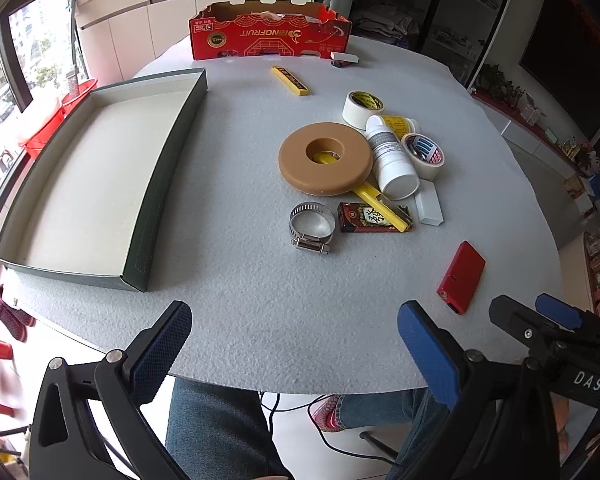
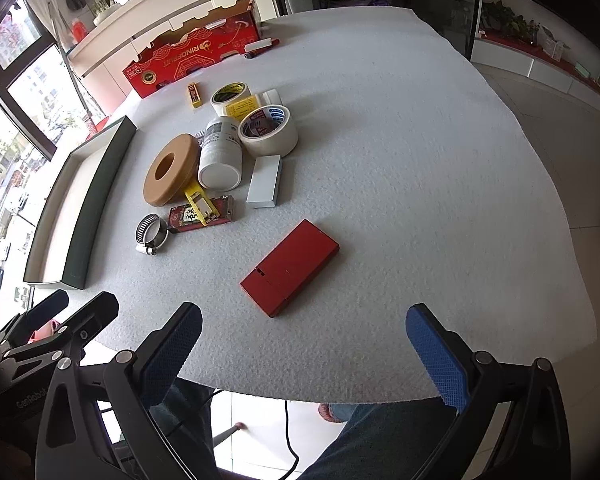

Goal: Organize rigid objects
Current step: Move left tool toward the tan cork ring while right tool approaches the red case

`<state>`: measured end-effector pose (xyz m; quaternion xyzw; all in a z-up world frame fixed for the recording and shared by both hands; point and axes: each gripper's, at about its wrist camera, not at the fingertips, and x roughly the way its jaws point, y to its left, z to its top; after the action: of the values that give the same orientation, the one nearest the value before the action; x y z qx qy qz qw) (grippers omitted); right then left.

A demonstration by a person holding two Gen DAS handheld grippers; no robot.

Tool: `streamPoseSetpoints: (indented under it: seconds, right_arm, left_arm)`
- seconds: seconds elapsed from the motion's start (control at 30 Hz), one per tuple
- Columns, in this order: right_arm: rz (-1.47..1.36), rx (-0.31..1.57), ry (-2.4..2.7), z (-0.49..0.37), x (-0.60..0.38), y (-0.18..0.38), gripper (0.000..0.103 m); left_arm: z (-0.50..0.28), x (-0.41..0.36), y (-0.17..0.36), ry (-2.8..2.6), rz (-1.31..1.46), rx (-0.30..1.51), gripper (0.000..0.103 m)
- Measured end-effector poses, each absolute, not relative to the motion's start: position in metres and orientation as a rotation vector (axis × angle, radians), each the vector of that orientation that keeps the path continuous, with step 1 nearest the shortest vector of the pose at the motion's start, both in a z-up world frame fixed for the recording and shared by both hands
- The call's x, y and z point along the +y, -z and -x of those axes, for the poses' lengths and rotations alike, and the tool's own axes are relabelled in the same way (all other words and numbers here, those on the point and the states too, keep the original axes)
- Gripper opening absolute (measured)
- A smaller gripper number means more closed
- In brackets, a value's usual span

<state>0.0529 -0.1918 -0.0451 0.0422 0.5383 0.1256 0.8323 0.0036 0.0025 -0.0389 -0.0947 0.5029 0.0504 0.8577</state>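
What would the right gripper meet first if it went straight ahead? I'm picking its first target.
Probably the red flat case: it lies just ahead of the open right gripper, slightly left of centre. Depth is uncertain.

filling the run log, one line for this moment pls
left gripper open | right gripper open | tray empty | red case nearest

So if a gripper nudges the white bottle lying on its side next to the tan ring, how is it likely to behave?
The white bottle looks like rigid plastic, so it should keep its shape. Being round and on its side, it would probably roll, though the tan ring and the tape roll flank it closely and may check that. Its smooth wall could slip in a light grip.
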Motion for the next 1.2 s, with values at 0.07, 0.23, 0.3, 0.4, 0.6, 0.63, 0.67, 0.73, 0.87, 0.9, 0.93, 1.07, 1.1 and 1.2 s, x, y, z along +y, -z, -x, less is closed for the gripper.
streamPoseSetpoints:
  seconds: [0.07,0.23,0.3,0.4,0.6,0.63,0.67,0.73,0.87,0.9,0.93,1.07,1.1,1.2]
  right_arm:
    - [-0.087,1.146,-0.269,-0.054,-0.192,0.047,0.103]
    - [-0.079,1.157,-0.271,-0.056,-0.191,0.051,0.103]
    - [-0.079,1.164,-0.272,-0.057,-0.192,0.053,0.103]
    - [-0.081,1.173,-0.271,-0.058,-0.193,0.057,0.103]
    - [-0.074,1.185,-0.264,-0.063,-0.196,0.062,0.103]
    - [-0.074,1.185,-0.262,-0.063,-0.197,0.063,0.103]
    - [-0.074,1.187,-0.259,-0.064,-0.198,0.064,0.103]
    - [-0.076,1.192,-0.253,-0.065,-0.199,0.066,0.103]
    - [-0.07,1.201,-0.251,-0.07,-0.199,0.067,0.103]
    - [-0.067,1.202,-0.252,-0.072,-0.199,0.067,0.103]
    - [-0.065,1.204,-0.252,-0.074,-0.198,0.066,0.103]
    - [-0.071,1.2,-0.243,-0.082,-0.199,0.063,0.103]
    - [-0.074,1.2,-0.239,-0.084,-0.2,0.063,0.103]
    - [-0.08,1.202,-0.227,-0.089,-0.203,0.062,0.103]
  left_arm:
    - [-0.005,0.004,0.04,-0.108,0.197,1.064,0.103]
    - [-0.008,0.004,0.045,-0.114,0.186,1.087,0.103]
    - [-0.008,0.003,0.047,-0.116,0.181,1.095,0.103]
    - [-0.009,0.004,0.05,-0.119,0.173,1.103,0.103]
    - [-0.014,0.007,0.053,-0.14,0.16,1.113,0.103]
    - [-0.015,0.009,0.054,-0.145,0.161,1.113,0.103]
    - [-0.016,0.011,0.055,-0.151,0.162,1.114,0.103]
    - [-0.017,0.015,0.055,-0.164,0.164,1.115,0.103]
    - [-0.023,0.021,0.056,-0.179,0.154,1.116,0.103]
    - [-0.026,0.022,0.056,-0.18,0.151,1.116,0.103]
    - [-0.028,0.022,0.055,-0.179,0.149,1.116,0.103]
    - [-0.044,0.021,0.051,-0.181,0.131,1.108,0.103]
    - [-0.049,0.02,0.05,-0.177,0.129,1.105,0.103]
    - [-0.067,0.013,0.042,-0.153,0.125,1.081,0.103]
